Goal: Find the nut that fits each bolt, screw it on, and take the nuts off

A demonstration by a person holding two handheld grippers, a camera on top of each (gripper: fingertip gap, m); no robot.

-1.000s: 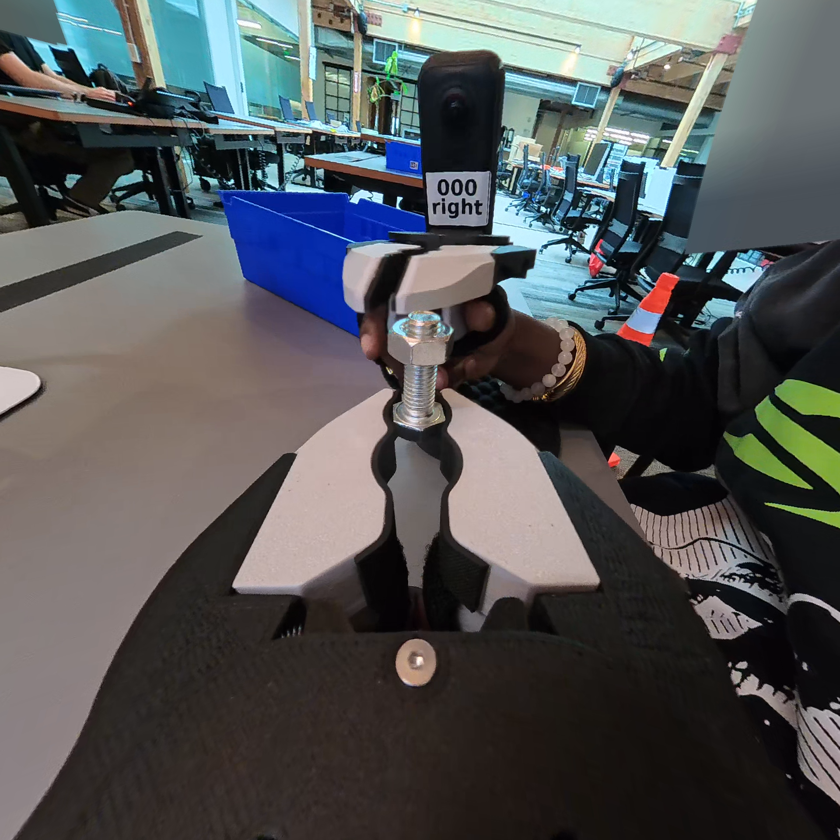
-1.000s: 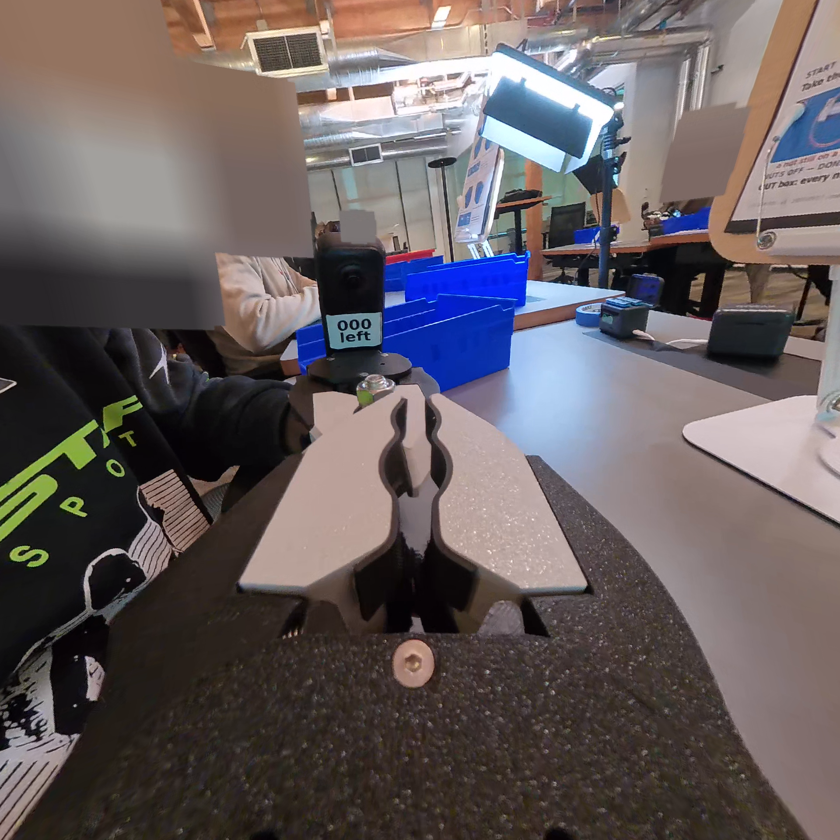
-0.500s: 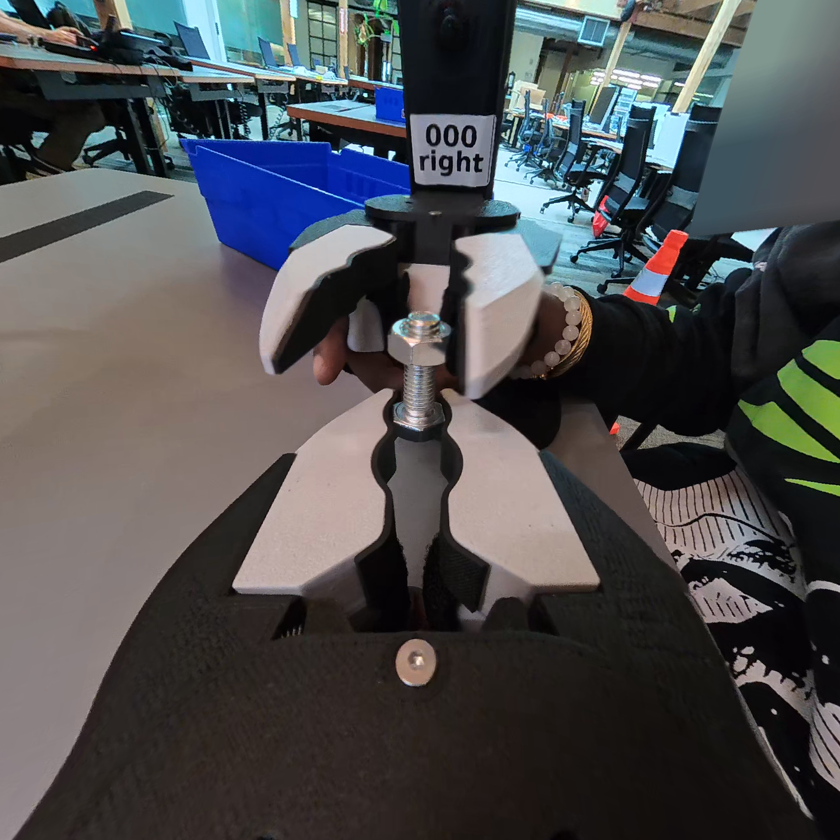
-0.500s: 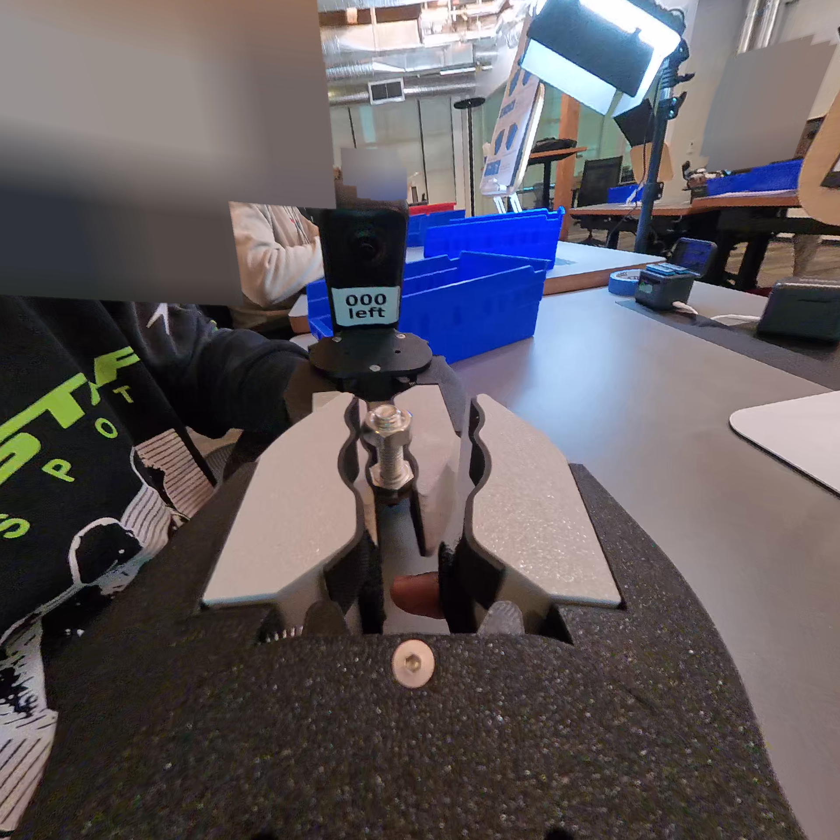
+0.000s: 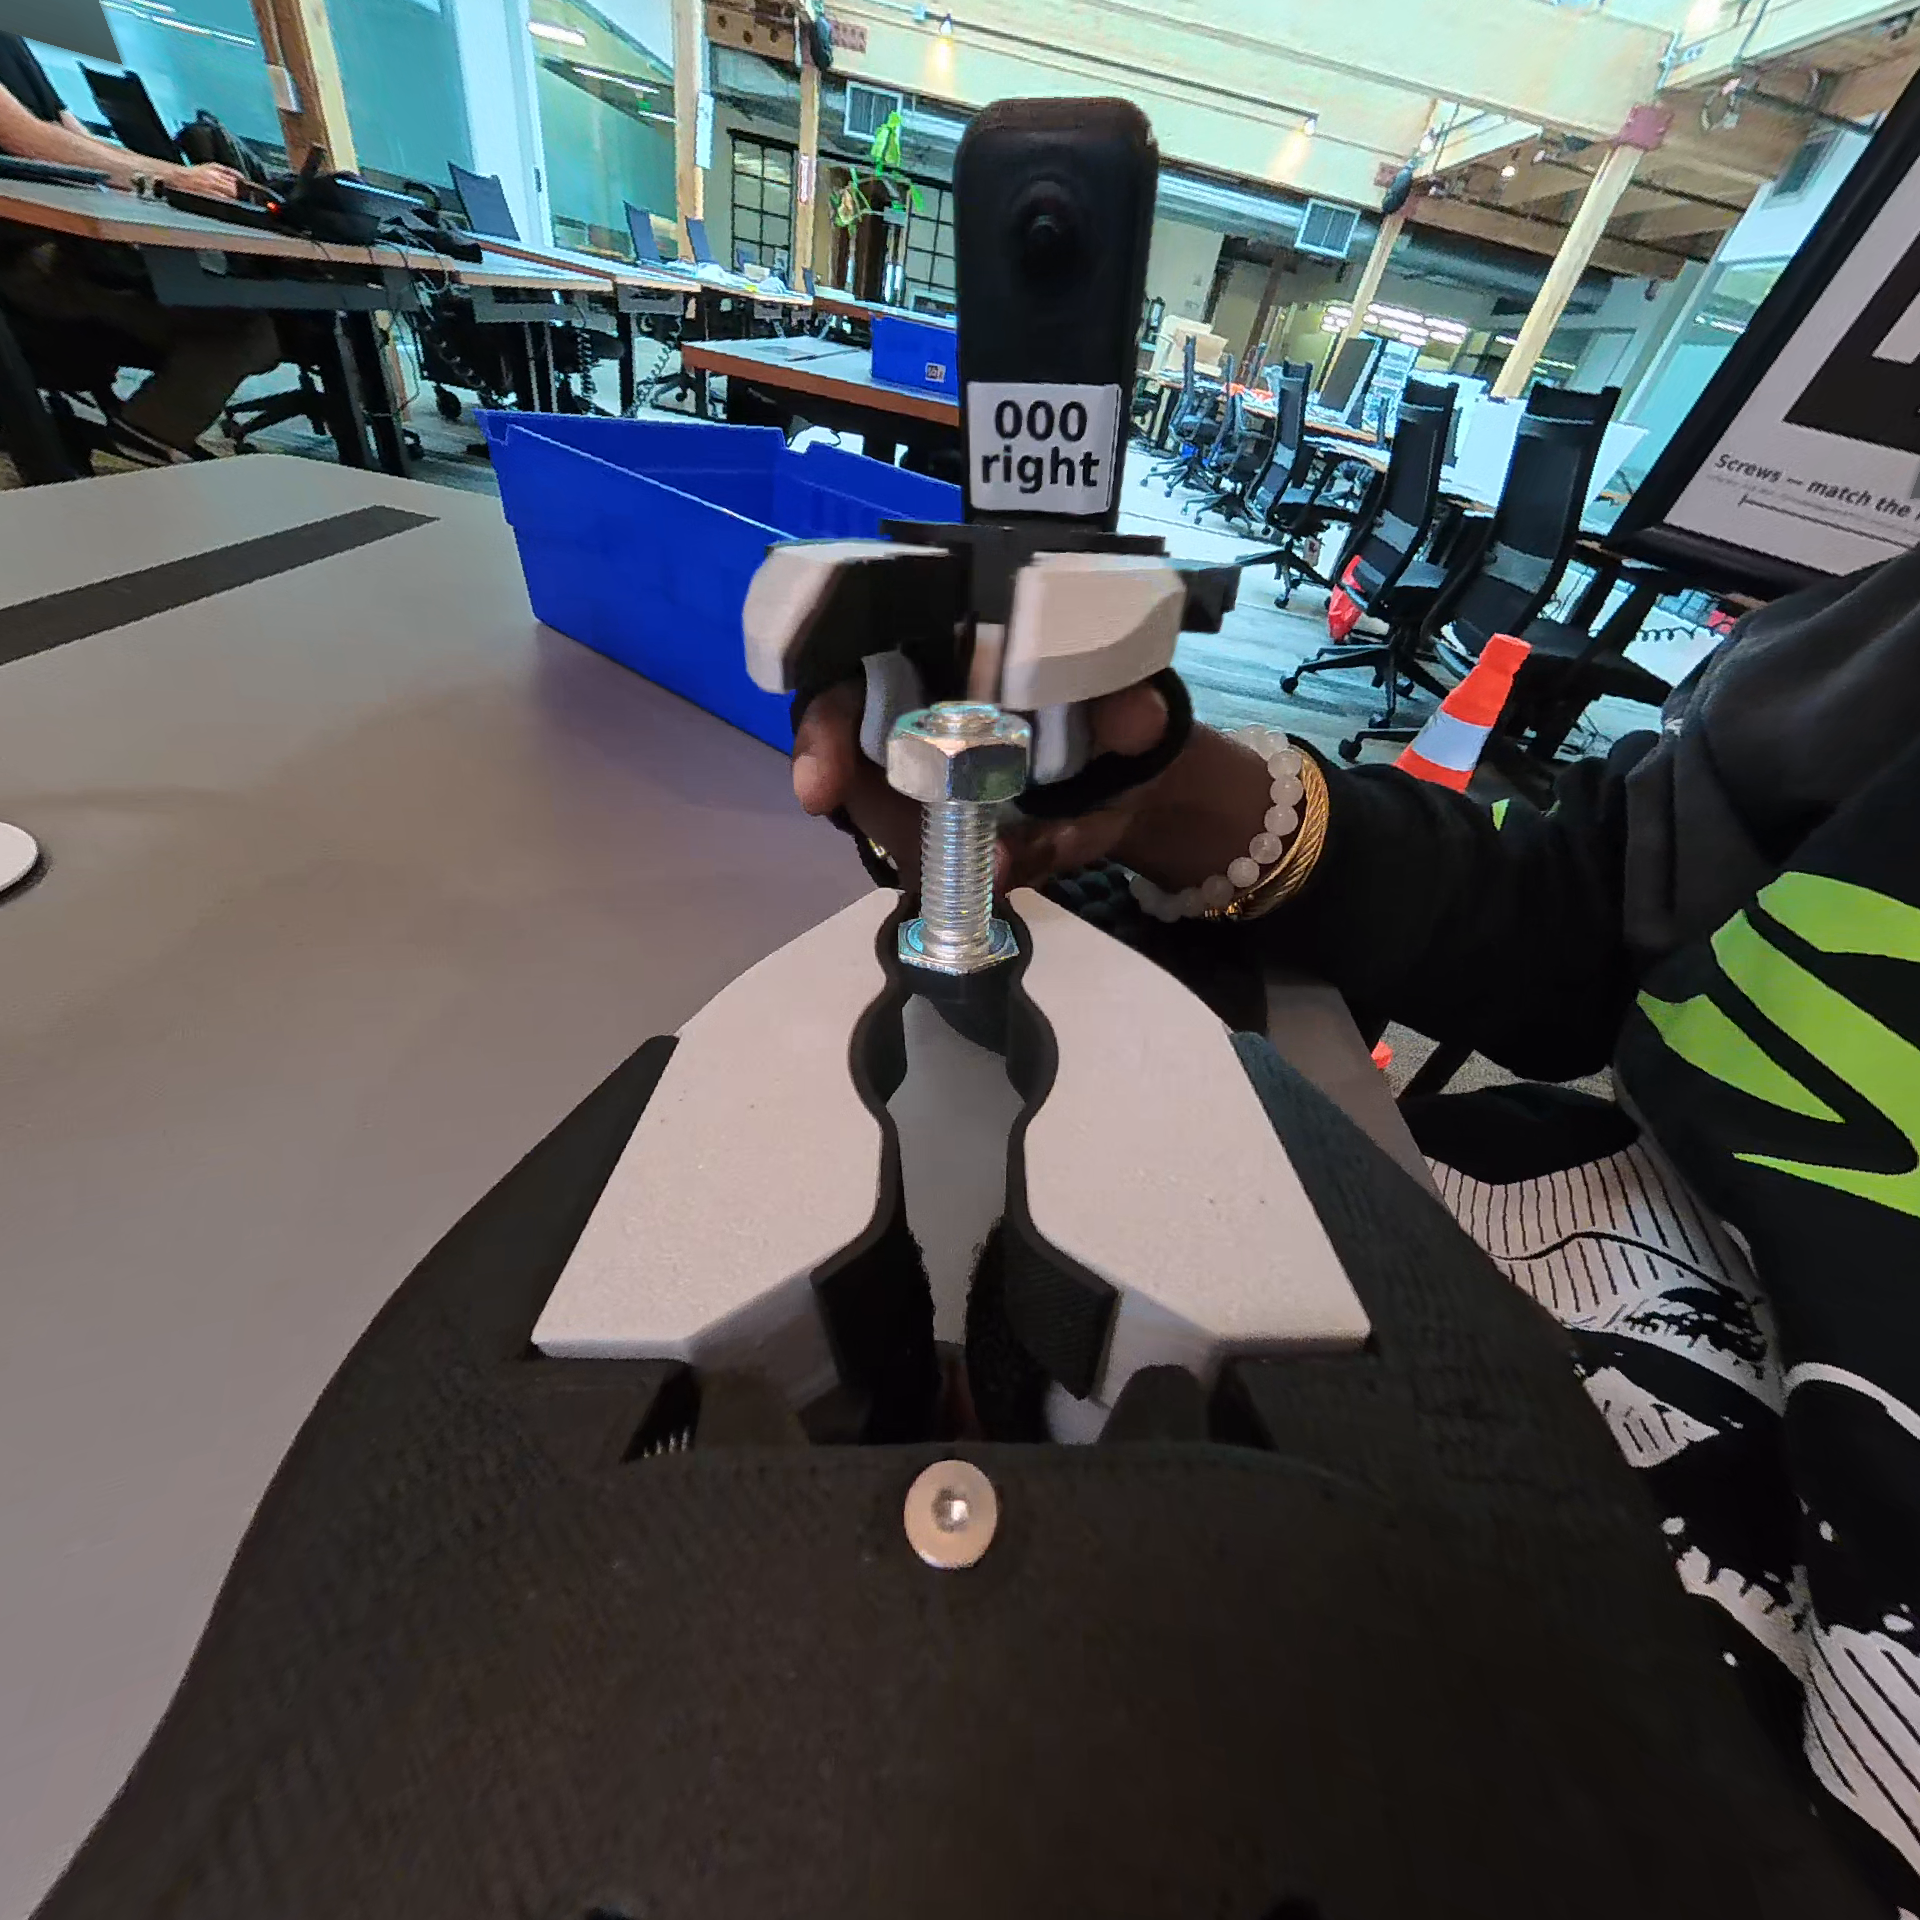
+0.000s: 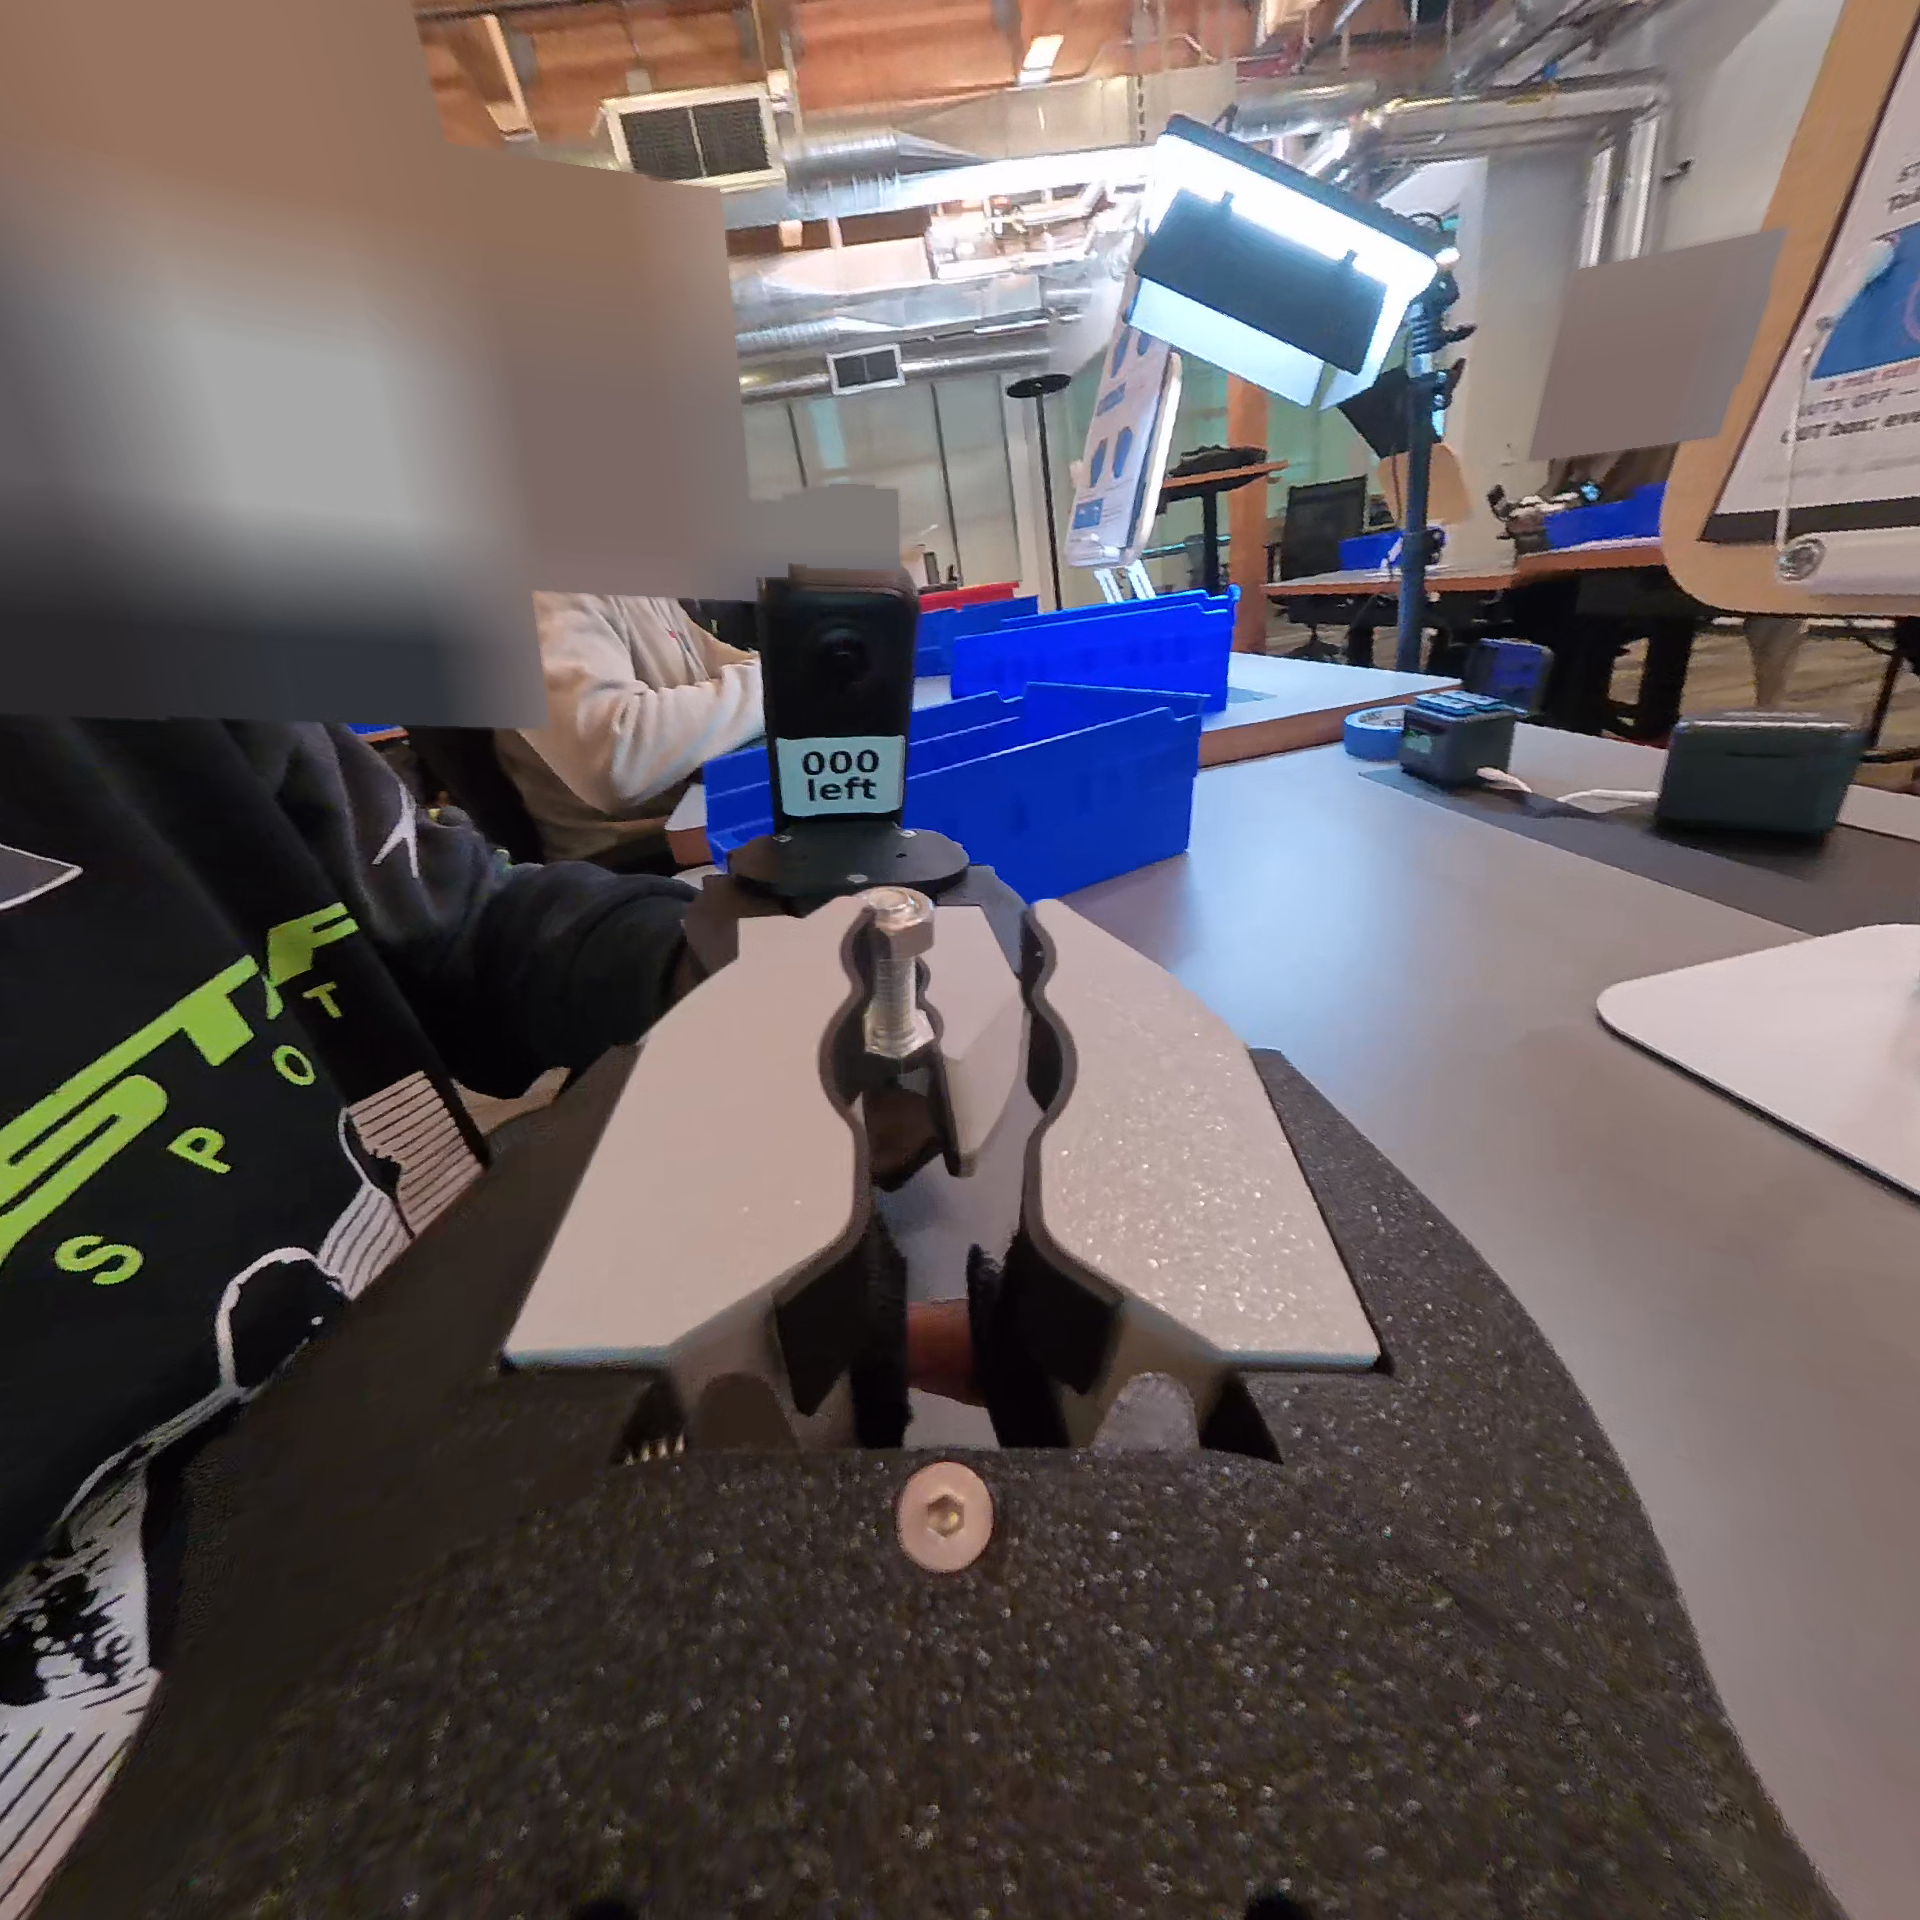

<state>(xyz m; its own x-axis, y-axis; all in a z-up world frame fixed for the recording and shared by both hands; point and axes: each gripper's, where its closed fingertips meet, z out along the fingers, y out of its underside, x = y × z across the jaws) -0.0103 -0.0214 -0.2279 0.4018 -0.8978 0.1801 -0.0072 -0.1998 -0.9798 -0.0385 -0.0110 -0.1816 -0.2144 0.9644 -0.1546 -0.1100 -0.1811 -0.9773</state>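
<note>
The left gripper has its jaws clenched on the head end of a bolt, which stands upright out of the fingertips with a hex nut threaded at its top end. Directly beyond, the right gripper faces it, jaws released and spread apart, sitting just above and behind the nut without gripping it. From the right wrist view, the bolt rises in the gap between the two pale fingers, with clear space on either side of the nut.

The work is held above the near edge of the grey tabletop, close to the person's dark sleeve. To the left the tabletop lies open up to a blue bin standing well apart. A dark strip runs across the far left of the tabletop. In the right wrist view a white base plate sits at the right side, and more blue bins stand behind the left gripper.

Around is an open office with desks, black chairs, an orange cone and a lit panel lamp on a stand.
</note>
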